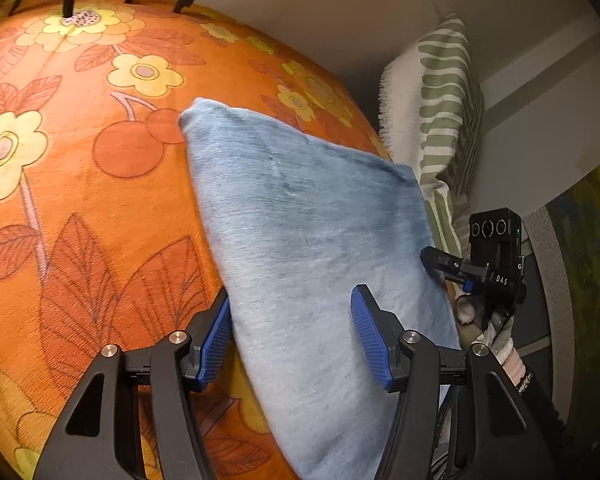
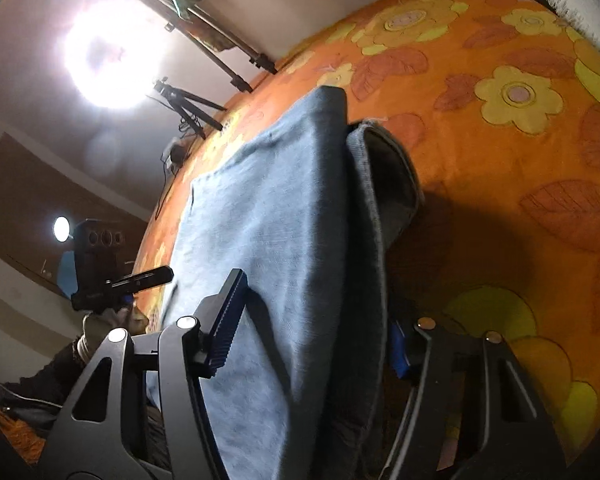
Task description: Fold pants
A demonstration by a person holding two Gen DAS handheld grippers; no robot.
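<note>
Light-blue denim pants (image 1: 300,248) are seen lifted over the orange floral bedspread (image 1: 80,200), straddled by the wide-open left gripper (image 1: 292,340) and right gripper (image 2: 312,340), neither clamped.

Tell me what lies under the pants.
Under the pants lies the orange floral bedspread, showing on either side. Whatever sits directly beneath the denim is covered and cannot be seen.

This is a bedroom in a home, set up for recording. A bed under an orange floral bedspread (image 1: 80,184) fills both views, with a green-striped fringed pillow (image 1: 440,112) against the plain wall. Tripod legs (image 2: 196,108) stand on the bed, and a bright lamp (image 2: 108,56) glares nearby.
</note>
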